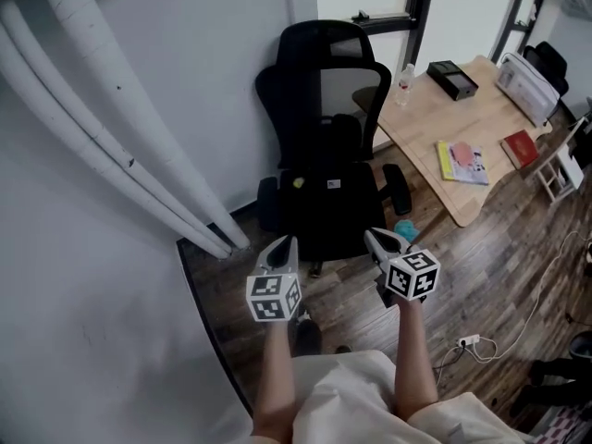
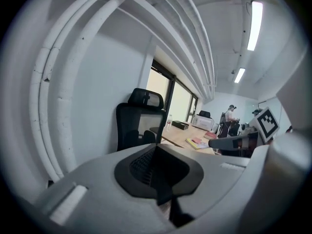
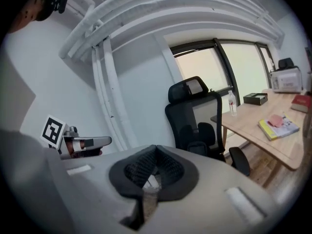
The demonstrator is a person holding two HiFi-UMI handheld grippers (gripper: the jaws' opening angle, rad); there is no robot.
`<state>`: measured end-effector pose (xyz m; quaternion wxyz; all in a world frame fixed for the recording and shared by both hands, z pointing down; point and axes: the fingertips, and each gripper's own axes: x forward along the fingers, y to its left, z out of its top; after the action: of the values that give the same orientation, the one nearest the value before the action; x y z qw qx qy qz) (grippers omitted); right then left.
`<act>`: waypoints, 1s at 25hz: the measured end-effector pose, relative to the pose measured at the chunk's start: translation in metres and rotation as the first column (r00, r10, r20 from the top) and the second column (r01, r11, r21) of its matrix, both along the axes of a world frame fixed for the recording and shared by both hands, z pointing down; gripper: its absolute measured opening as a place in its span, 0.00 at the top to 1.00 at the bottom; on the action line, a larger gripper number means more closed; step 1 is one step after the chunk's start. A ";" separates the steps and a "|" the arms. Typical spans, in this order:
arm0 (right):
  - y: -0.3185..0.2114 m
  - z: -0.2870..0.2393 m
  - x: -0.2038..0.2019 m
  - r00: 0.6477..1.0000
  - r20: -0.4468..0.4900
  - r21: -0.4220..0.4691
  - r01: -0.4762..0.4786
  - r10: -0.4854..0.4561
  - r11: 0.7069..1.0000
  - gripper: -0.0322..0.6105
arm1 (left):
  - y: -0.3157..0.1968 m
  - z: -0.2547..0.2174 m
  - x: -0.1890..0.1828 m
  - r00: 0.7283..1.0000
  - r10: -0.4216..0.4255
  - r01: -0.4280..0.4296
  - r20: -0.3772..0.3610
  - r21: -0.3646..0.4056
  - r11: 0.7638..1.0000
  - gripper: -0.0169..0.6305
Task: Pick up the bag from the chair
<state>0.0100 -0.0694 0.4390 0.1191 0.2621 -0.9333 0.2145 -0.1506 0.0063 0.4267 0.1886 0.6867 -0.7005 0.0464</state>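
Note:
A black bag (image 1: 329,195) lies on the seat of a black office chair (image 1: 326,58), its top leaning against the mesh backrest; it carries a small yellow-green spot and a white label. My left gripper (image 1: 281,246) and right gripper (image 1: 376,240) hover side by side just short of the seat's front edge, both shut and holding nothing. In the left gripper view the gripper (image 2: 159,173) points at the chair (image 2: 140,123) from some distance. In the right gripper view the gripper (image 3: 149,175) faces the chair (image 3: 195,118), with the bag (image 3: 197,134) dark on the seat.
A wooden desk (image 1: 427,123) stands right of the chair with a bottle (image 1: 405,82), a black box (image 1: 452,80), books (image 1: 462,162) and a printer (image 1: 528,87). White pipes (image 1: 111,151) run down the left wall. A teal object (image 1: 405,231) and a power cable (image 1: 474,342) lie on the floor.

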 end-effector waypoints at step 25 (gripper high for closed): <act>-0.167 0.079 -0.071 0.949 -0.053 -0.117 -0.314 0.310 0.942 0.95 | -0.180 0.093 -0.105 0.980 0.101 -0.126 -0.172 -0.141 0.982 0.96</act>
<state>-0.0606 -0.2364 0.5178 0.1155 0.4021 -0.8629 0.2835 -0.2554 -0.1733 0.5198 0.2944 0.7107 -0.6367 0.0536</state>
